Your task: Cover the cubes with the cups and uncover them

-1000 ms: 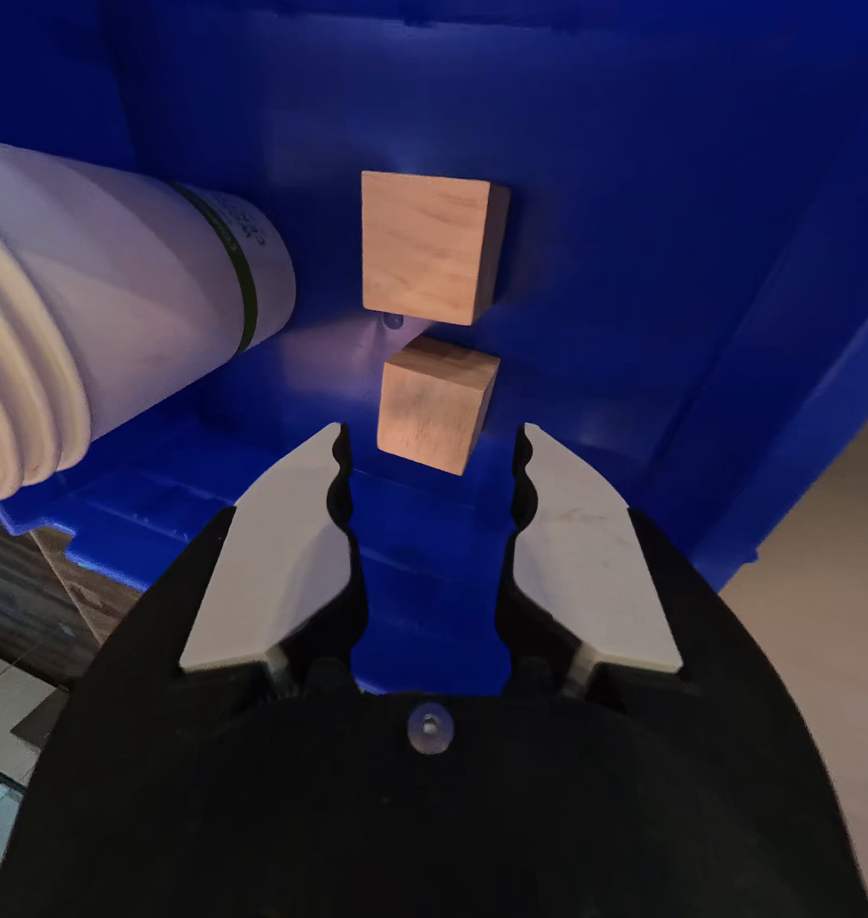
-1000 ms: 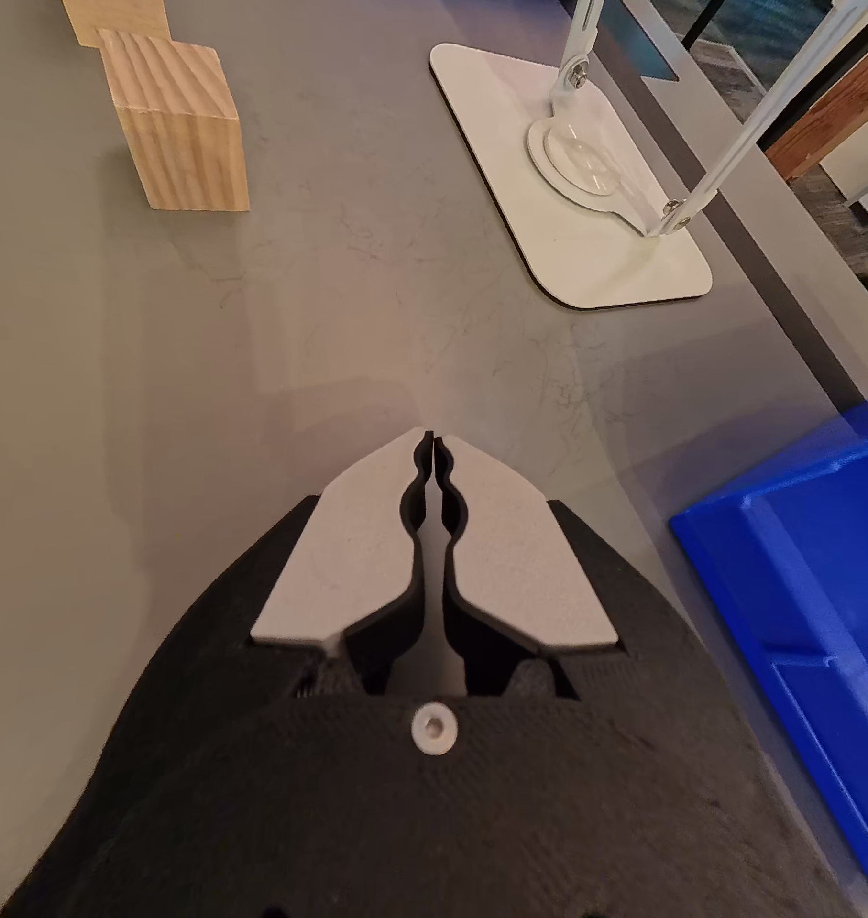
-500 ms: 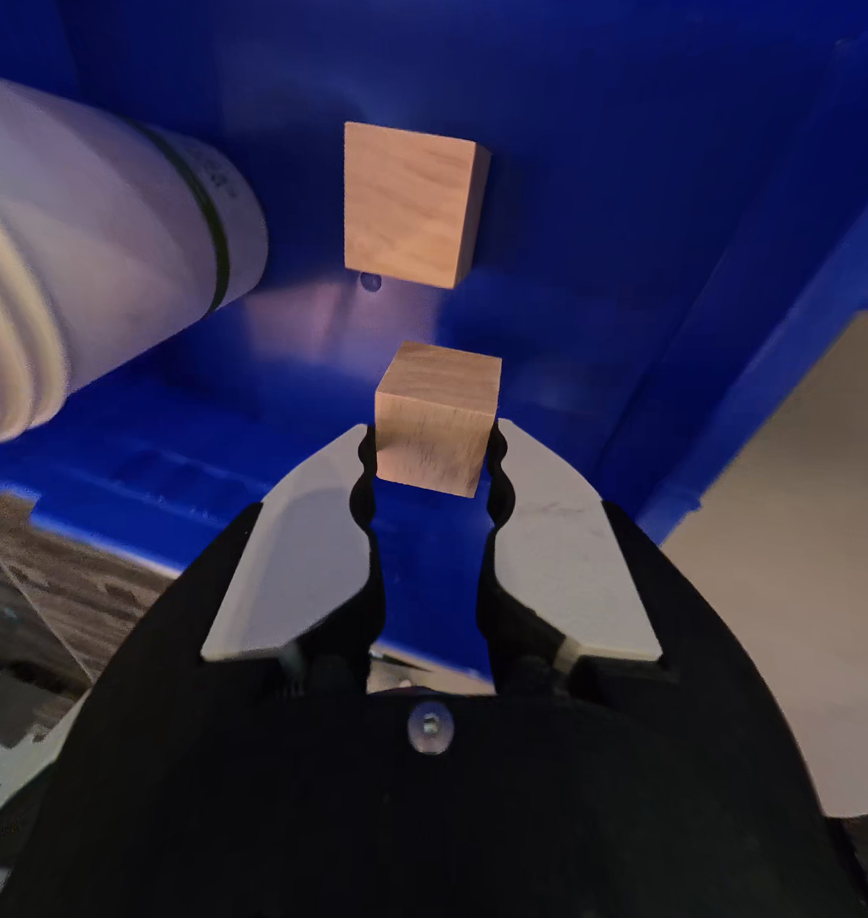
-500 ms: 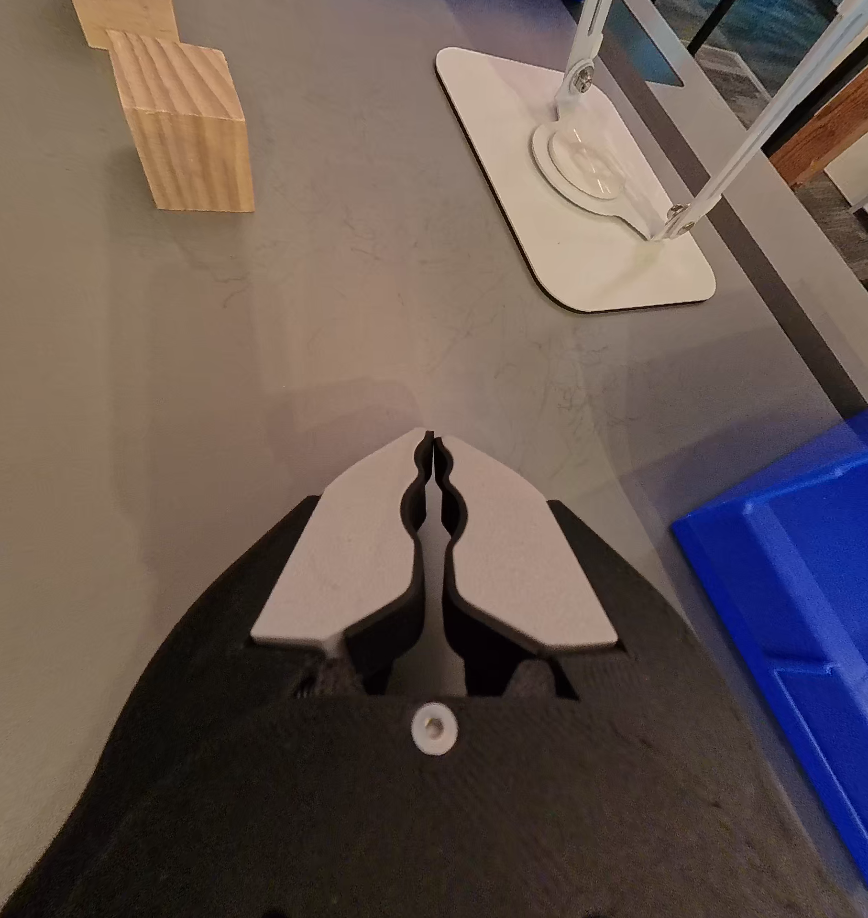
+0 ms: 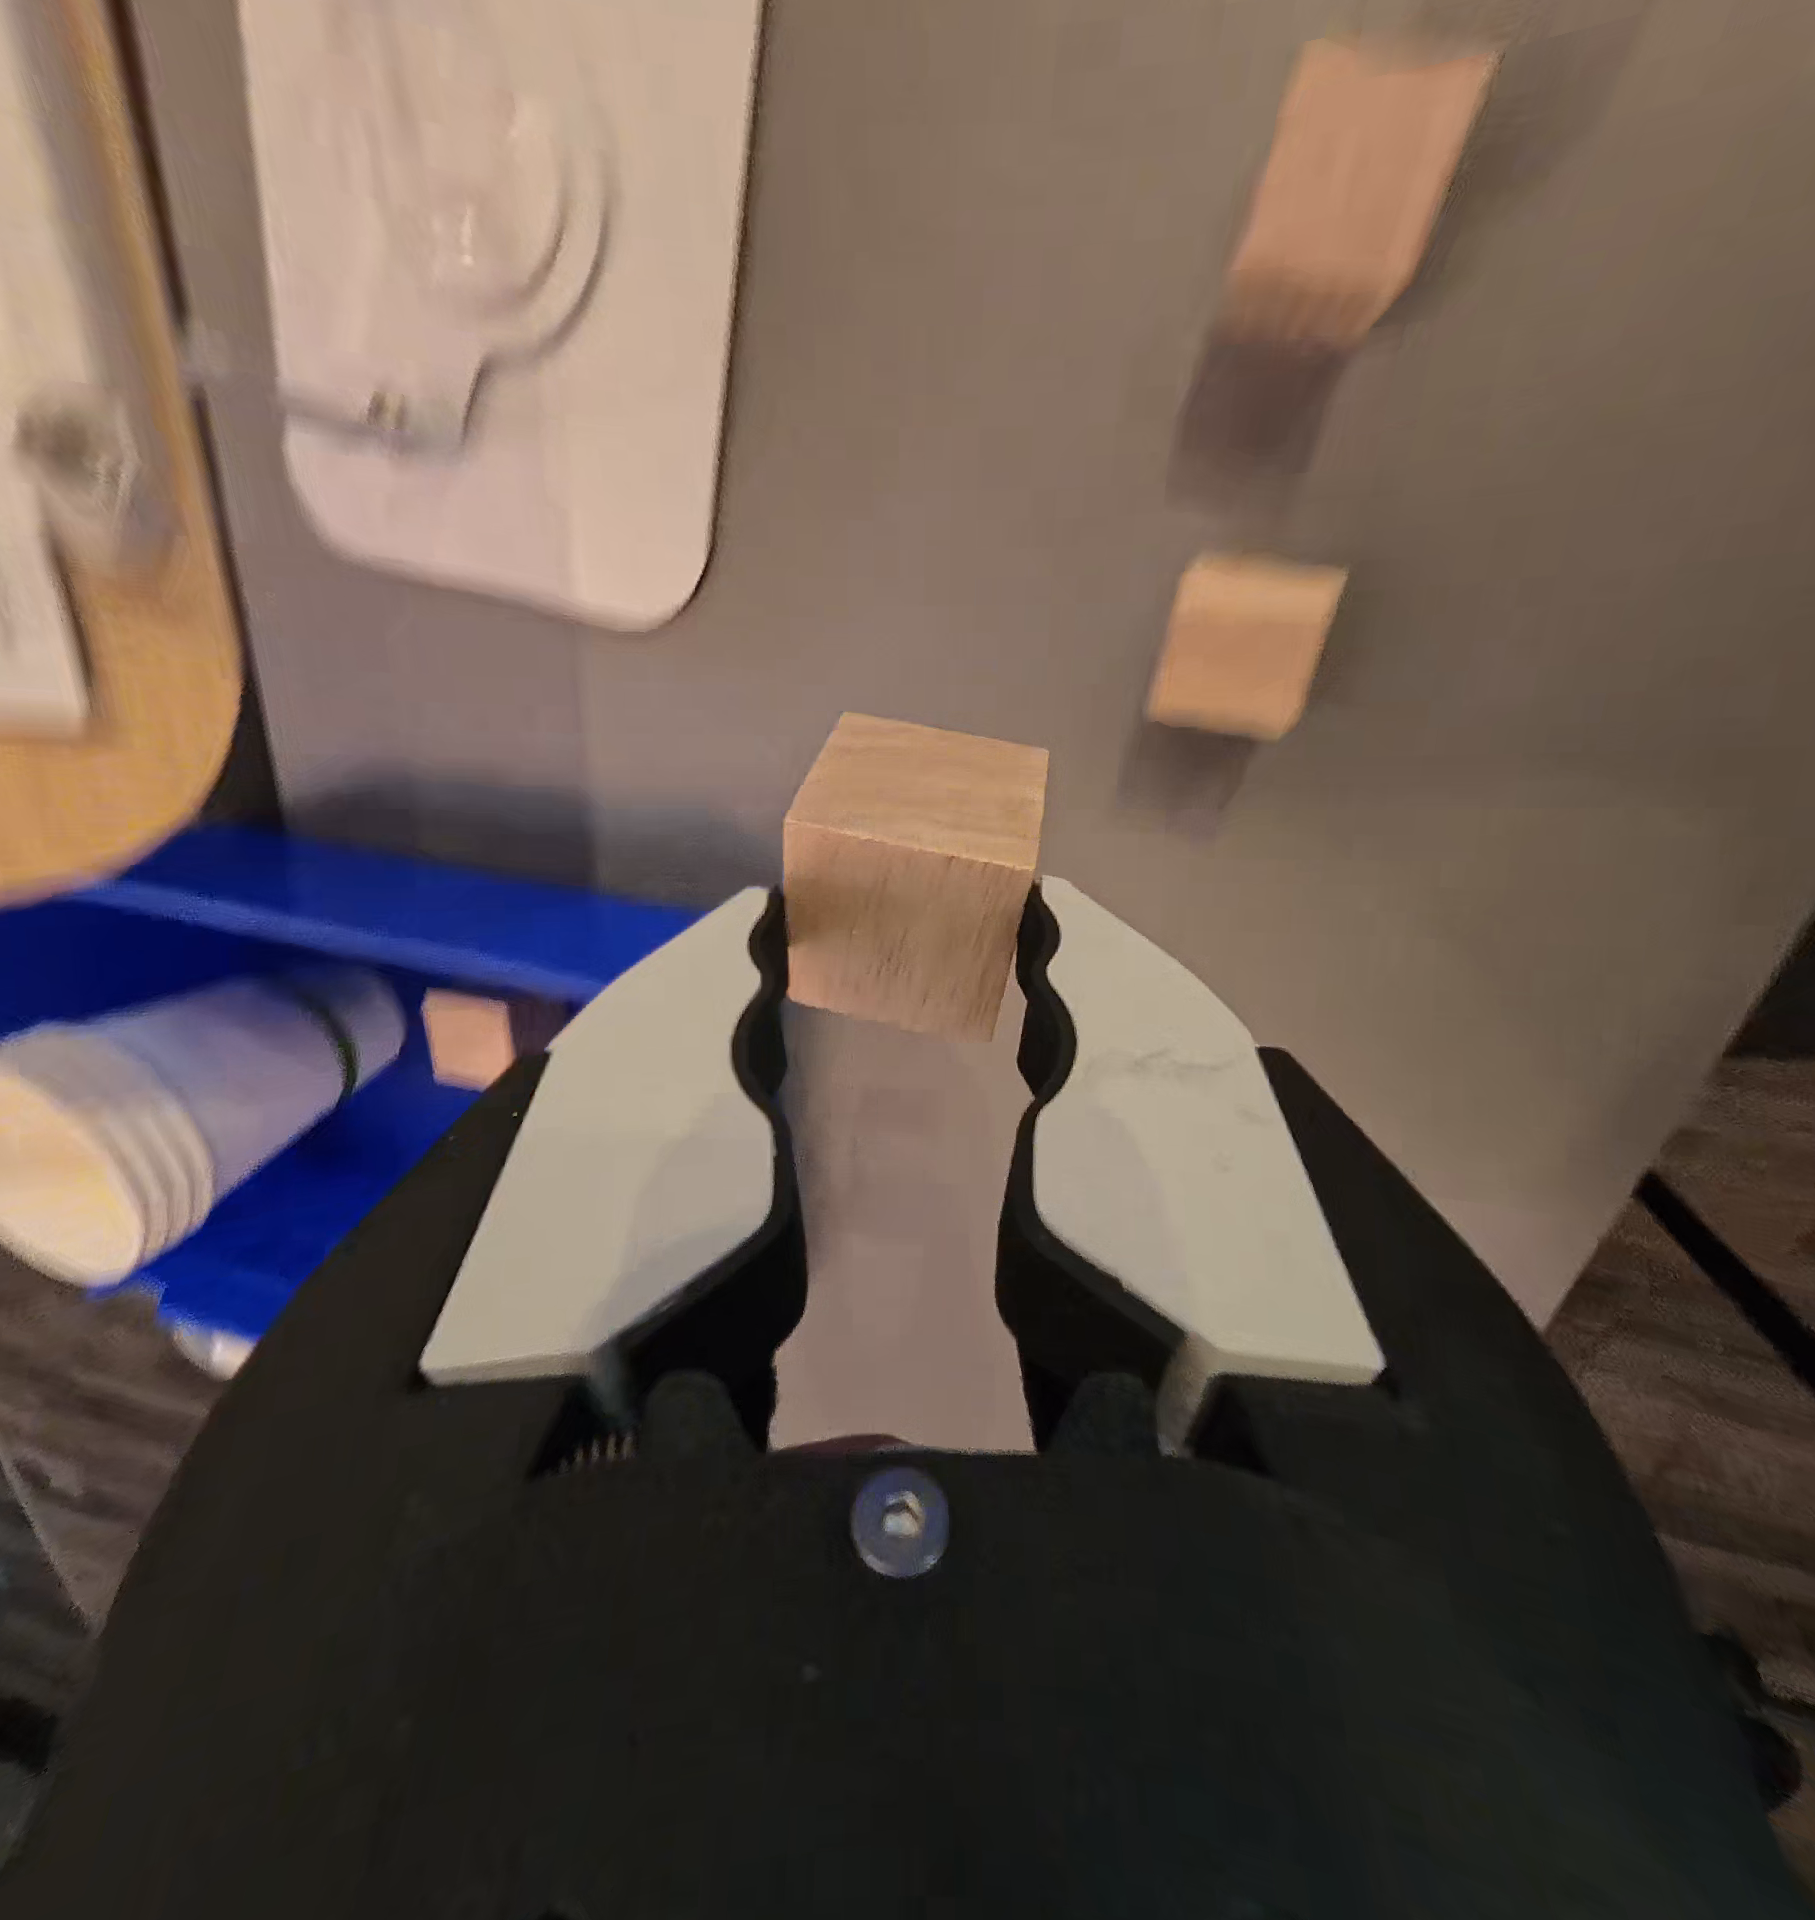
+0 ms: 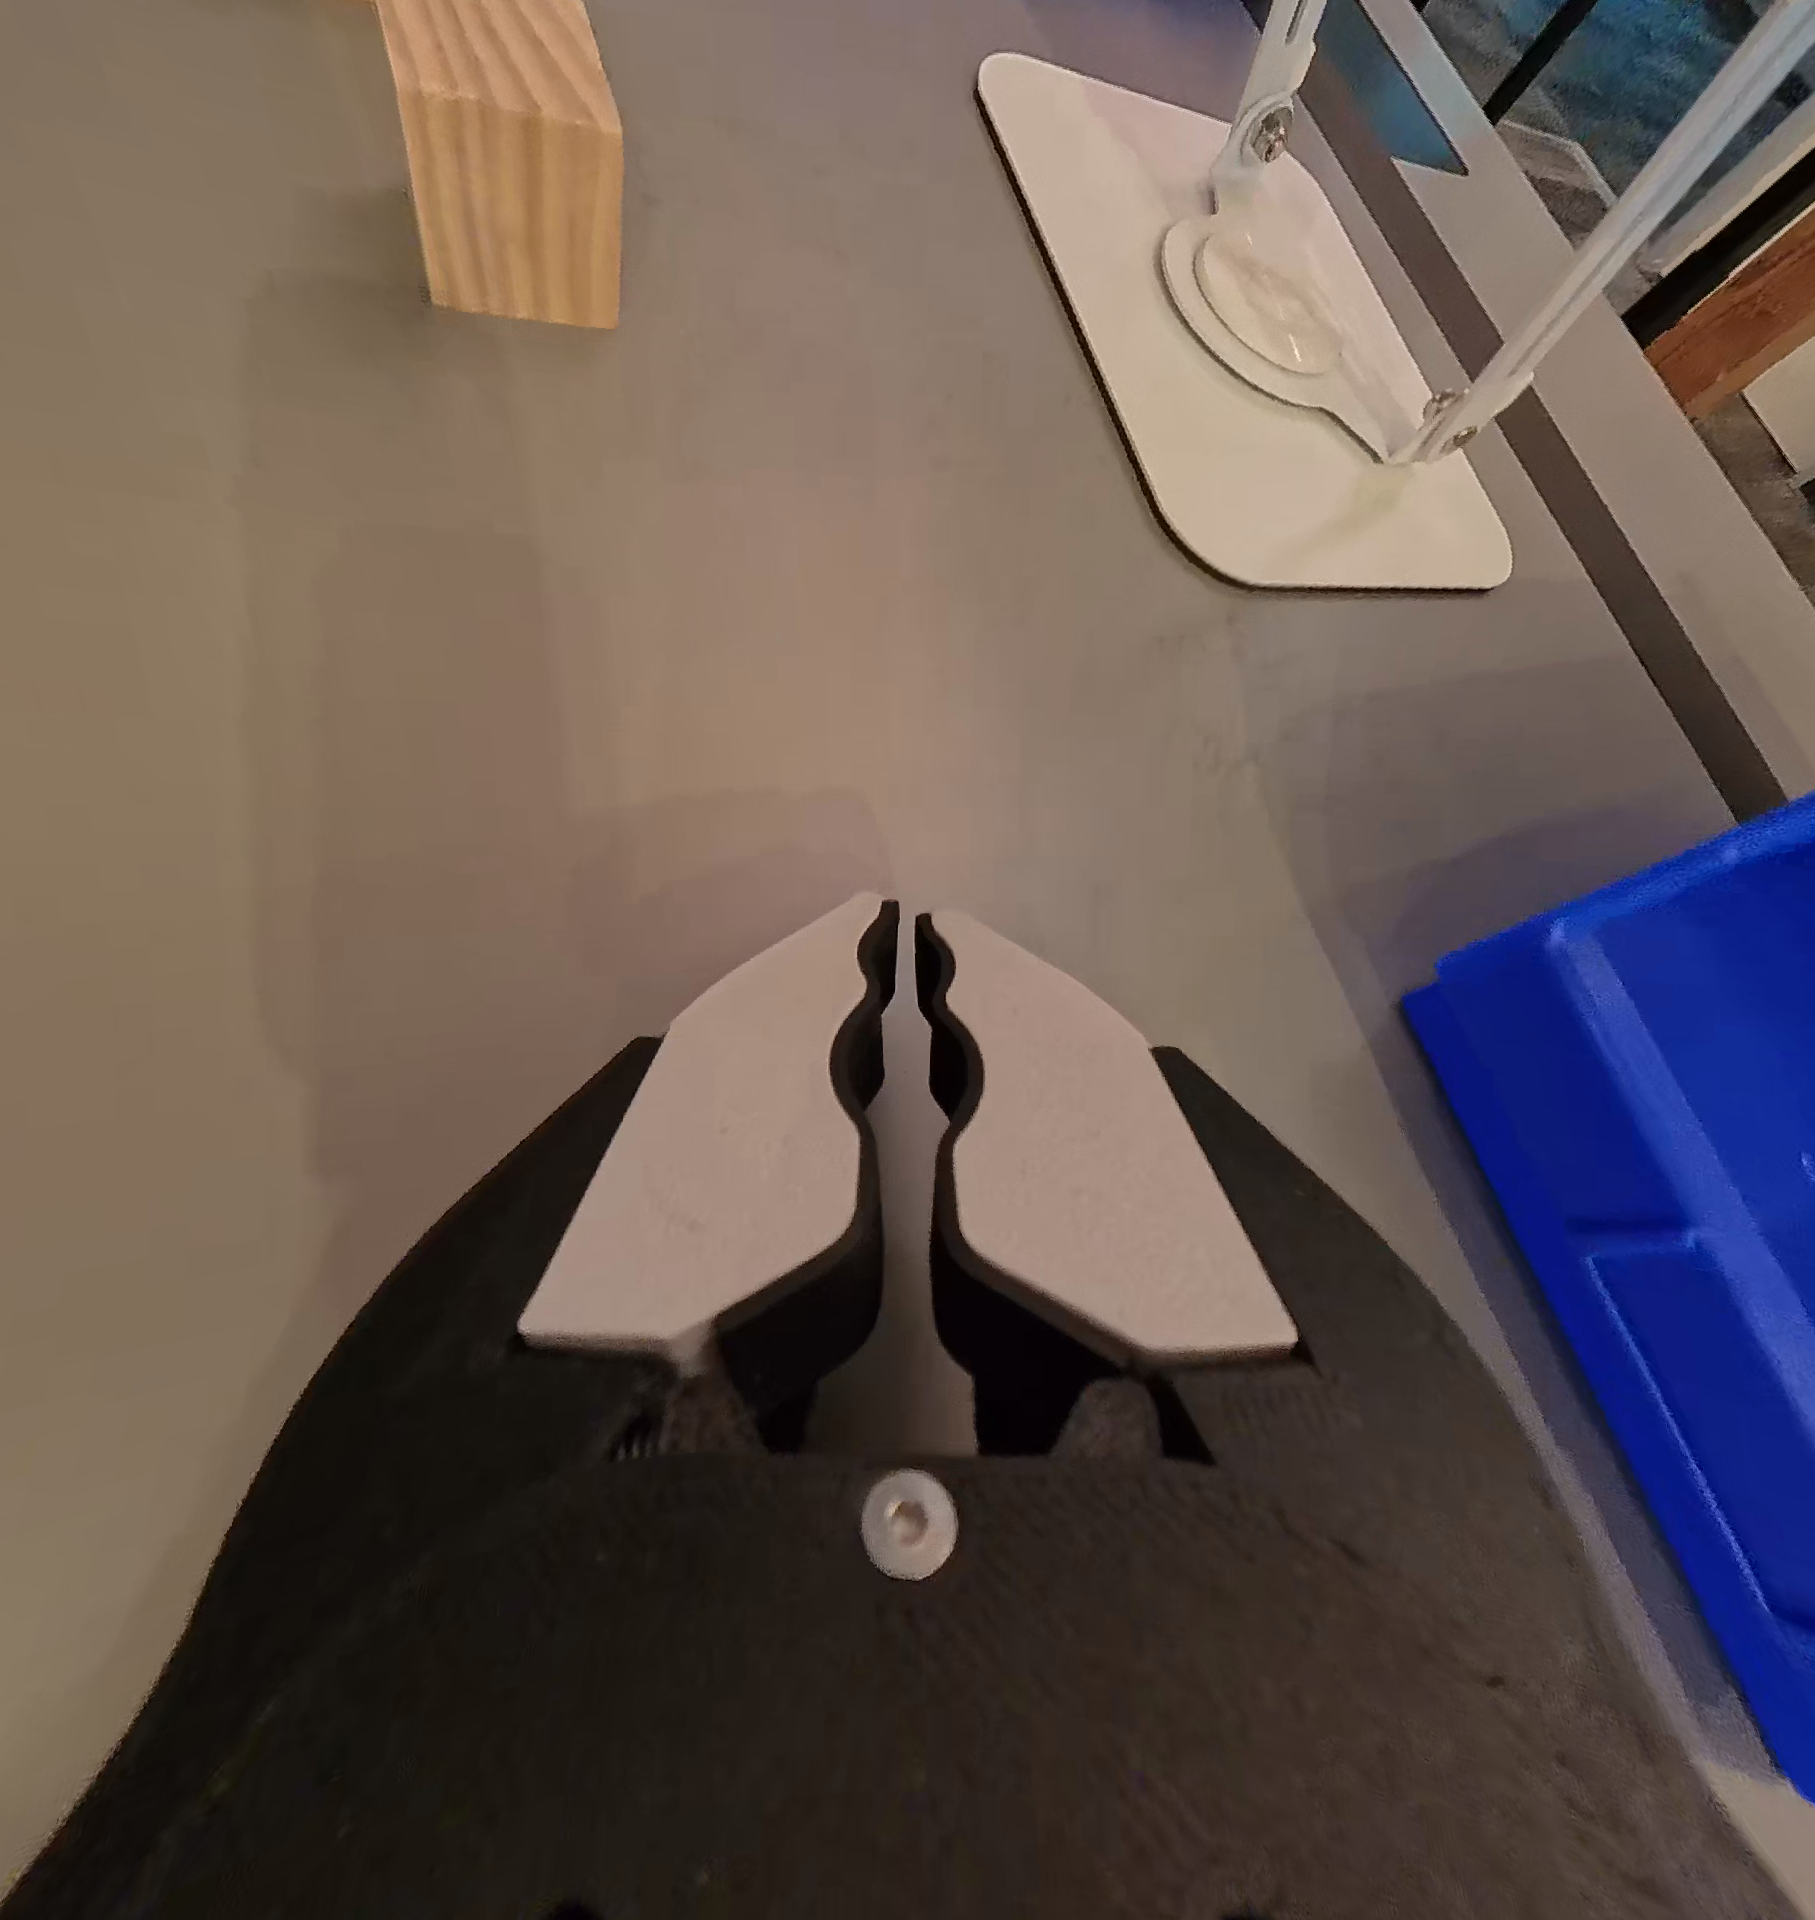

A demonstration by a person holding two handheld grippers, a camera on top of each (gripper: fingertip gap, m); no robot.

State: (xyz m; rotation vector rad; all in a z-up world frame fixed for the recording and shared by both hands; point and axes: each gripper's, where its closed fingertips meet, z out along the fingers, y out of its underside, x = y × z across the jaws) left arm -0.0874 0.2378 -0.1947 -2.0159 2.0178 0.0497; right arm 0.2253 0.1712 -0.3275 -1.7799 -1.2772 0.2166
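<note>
Grey table [image 6: 674,623], white flat stand base [image 6: 1246,364] at upper right, blue bin [image 6: 1661,1195] at right edge, pale wooden block [image 6: 513,177] at upper left, two blurred wooden cubes [image 5: 1246,644] in the left wrist view's upper right.

A pale tan wooden cube [image 5: 913,894] sits between the light grey fingers [image 5: 612,1143] of a black gripper [image 5: 908,914], above a grey table [image 5: 986,416]. A royal blue bin [image 5: 290,914] holds white paper cups [image 5: 155,1122] banded in dark green, beside a white stand base [image 5: 498,312].
</note>
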